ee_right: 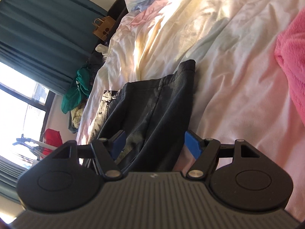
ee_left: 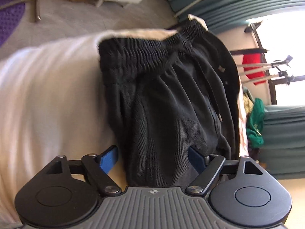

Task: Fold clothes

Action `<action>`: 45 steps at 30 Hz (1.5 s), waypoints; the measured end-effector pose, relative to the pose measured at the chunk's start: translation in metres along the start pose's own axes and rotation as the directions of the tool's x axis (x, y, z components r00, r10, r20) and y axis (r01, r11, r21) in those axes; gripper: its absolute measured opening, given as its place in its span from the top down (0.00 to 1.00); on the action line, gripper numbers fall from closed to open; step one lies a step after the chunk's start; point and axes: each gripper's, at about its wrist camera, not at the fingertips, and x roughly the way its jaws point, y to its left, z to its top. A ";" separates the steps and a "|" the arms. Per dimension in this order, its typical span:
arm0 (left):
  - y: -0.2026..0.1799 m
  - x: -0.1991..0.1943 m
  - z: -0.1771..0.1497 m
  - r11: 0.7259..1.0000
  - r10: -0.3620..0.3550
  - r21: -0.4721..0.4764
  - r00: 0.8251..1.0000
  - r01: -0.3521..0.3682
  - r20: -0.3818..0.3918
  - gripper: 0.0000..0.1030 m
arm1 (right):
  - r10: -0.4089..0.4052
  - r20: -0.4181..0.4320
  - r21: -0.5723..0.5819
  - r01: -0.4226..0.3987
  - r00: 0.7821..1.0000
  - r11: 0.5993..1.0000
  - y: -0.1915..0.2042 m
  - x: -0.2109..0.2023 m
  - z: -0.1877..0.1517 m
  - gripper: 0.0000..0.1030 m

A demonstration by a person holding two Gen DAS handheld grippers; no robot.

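Black shorts (ee_left: 167, 103) between both tools' fingers; grip itself hidden

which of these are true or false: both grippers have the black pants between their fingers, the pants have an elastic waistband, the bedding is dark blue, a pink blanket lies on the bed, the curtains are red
1. Black pants lie between the fingers of the left gripper and right gripper: true.
2. The pants have a gathered elastic waistband: true.
3. The bedding is dark blue: false, it is pale, whitish pink.
4. A pink blanket lies on the bed: true.
5. The curtains are red: false, they are teal.
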 end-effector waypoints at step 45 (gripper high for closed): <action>-0.073 -0.085 -0.020 0.939 -0.309 0.267 0.875 0.217 0.374 0.90 | 0.135 0.264 -0.313 -0.048 0.955 0.949 0.083 0.008 0.019 0.94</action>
